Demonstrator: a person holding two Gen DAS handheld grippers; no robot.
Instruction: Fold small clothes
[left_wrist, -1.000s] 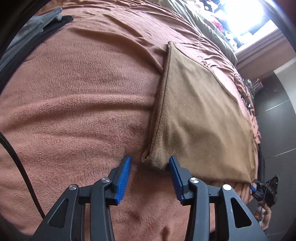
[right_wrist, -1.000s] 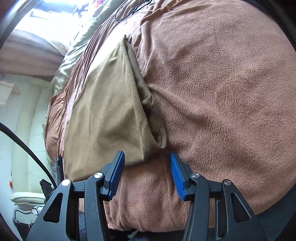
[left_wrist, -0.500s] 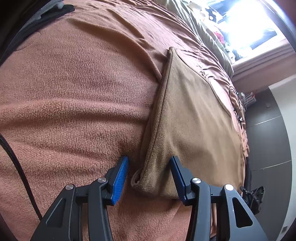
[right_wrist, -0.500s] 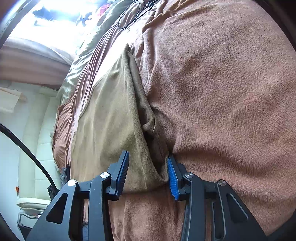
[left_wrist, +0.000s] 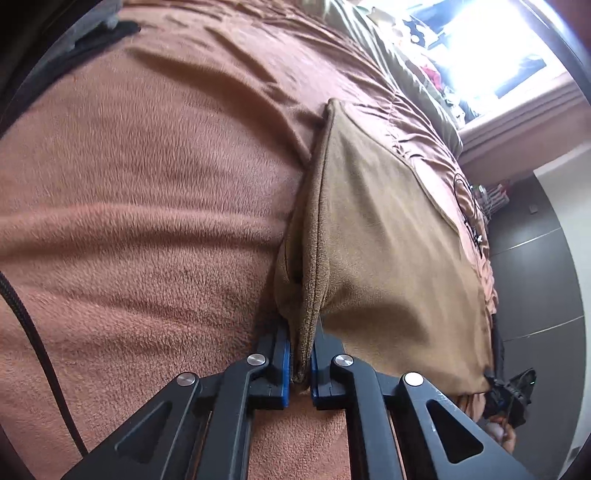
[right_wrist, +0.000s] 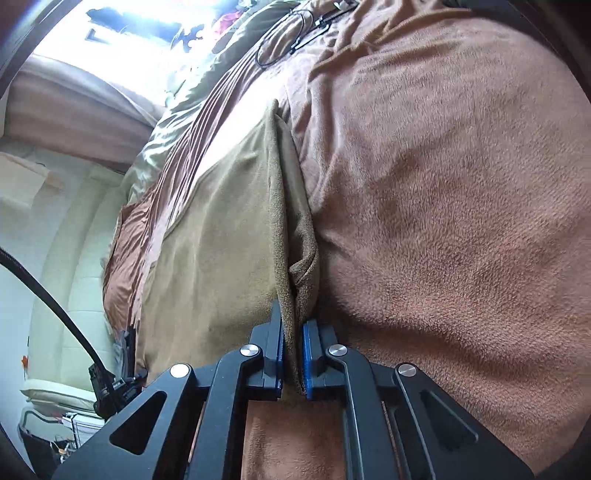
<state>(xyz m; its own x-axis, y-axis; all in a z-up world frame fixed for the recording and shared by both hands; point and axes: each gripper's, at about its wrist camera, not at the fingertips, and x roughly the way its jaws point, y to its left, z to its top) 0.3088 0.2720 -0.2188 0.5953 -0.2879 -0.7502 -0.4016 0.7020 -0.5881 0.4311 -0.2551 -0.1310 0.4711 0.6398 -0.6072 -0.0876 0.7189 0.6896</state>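
I am seeing both jaws just closing: L gripper (left_wrist: 300, 363) and R gripper (right_wrist: 293, 360) now pinching 2 near corners of the tan cloth (left_wrist: 388, 236) at 6 o'clock, on the brown blanket (left_wrist: 147, 184); fold can be starting.

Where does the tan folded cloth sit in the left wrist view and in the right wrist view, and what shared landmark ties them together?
Left wrist view: the tan cloth fills centre-right, its near corner pinched in the left gripper.
Right wrist view: the tan cloth fills centre-left, its near corner pinched in the right gripper.
Shared landmark: the black cable loop on the brown blanket beyond the cloth.
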